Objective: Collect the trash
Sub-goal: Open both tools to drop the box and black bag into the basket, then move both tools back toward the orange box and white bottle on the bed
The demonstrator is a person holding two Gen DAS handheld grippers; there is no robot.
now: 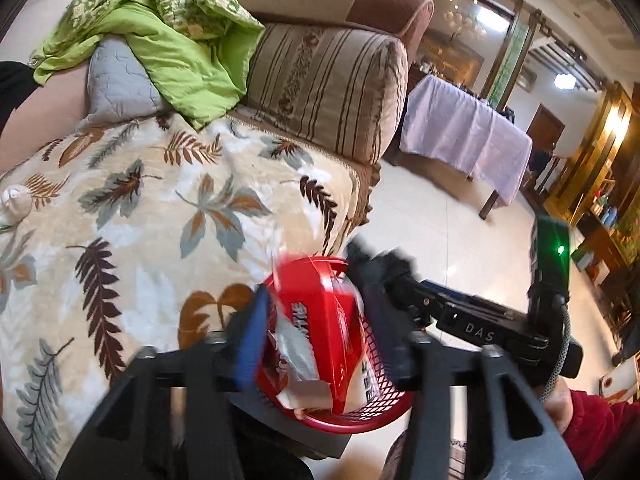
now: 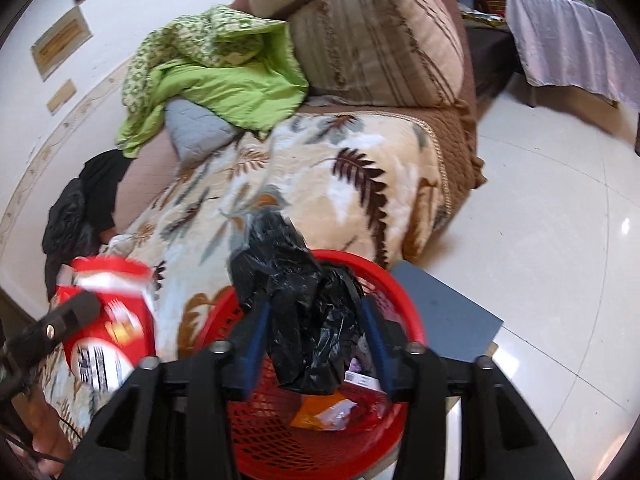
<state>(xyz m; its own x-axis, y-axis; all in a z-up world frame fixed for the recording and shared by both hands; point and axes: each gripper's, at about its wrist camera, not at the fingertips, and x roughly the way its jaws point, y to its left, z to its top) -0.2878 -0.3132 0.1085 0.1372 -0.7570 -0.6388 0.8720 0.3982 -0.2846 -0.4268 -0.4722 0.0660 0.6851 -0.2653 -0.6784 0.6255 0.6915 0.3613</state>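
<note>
Between the parted fingers of the left gripper (image 1: 316,344) hangs a red snack packet (image 1: 316,320) – over the red mesh basket (image 2: 320,432). The right gripper (image 2: 316,344), fingers apart, frames a crumpled black plastic bag (image 2: 304,312) above the same basket, beside the leaf-patterned blanket (image 1: 160,208) on the sofa (image 2: 392,40).

One red basket (image 2: 372,276), one red wrapper (image 1: 320,320), one black bag (image 2: 296,300), two hand-held grippers.

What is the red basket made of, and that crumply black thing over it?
The red basket looks like shiny moulded plastic: its walls are a stiff mesh of holes. The black bag looks like thin glossy plastic film, wrinkled with bright glints.
</note>
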